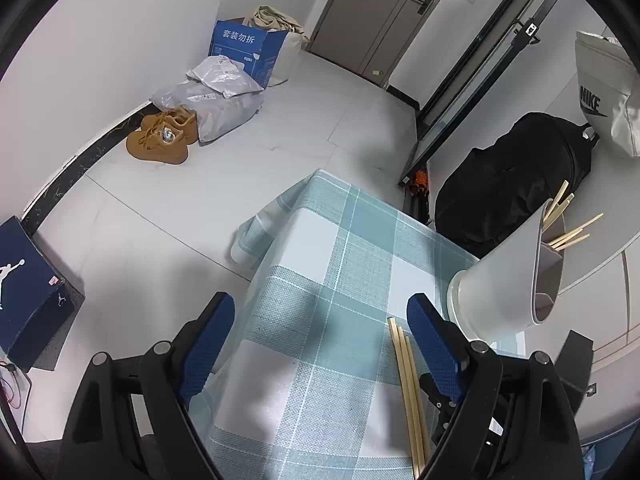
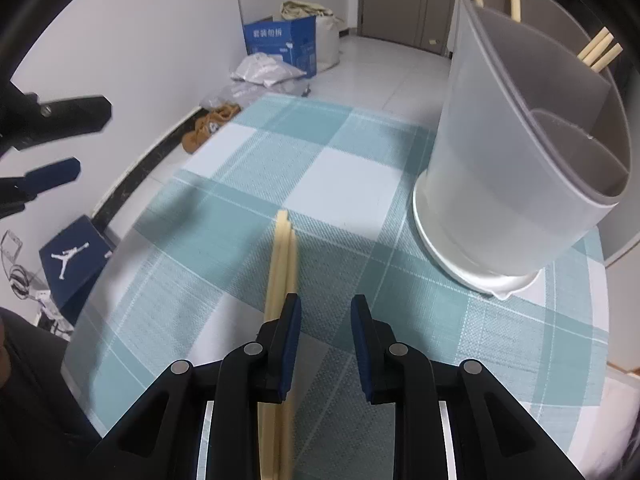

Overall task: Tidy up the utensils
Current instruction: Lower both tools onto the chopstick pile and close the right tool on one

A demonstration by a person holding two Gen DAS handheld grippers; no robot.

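Note:
Two or three pale wooden chopsticks lie together on the teal checked tablecloth. My right gripper hovers over their near part with its jaws closing to a narrow gap. The gap is empty, and the chopsticks run under its left finger. A grey-white utensil holder on a white base stands at the right, with several chopsticks in it. My left gripper is open wide and empty over the cloth, the same chopsticks beside its right finger. The holder is just beyond.
The table's far corner and left edge drop to a tiled floor. On the floor are tan shoes, a blue carton, grey plastic bags, a navy shoe box and a black backpack.

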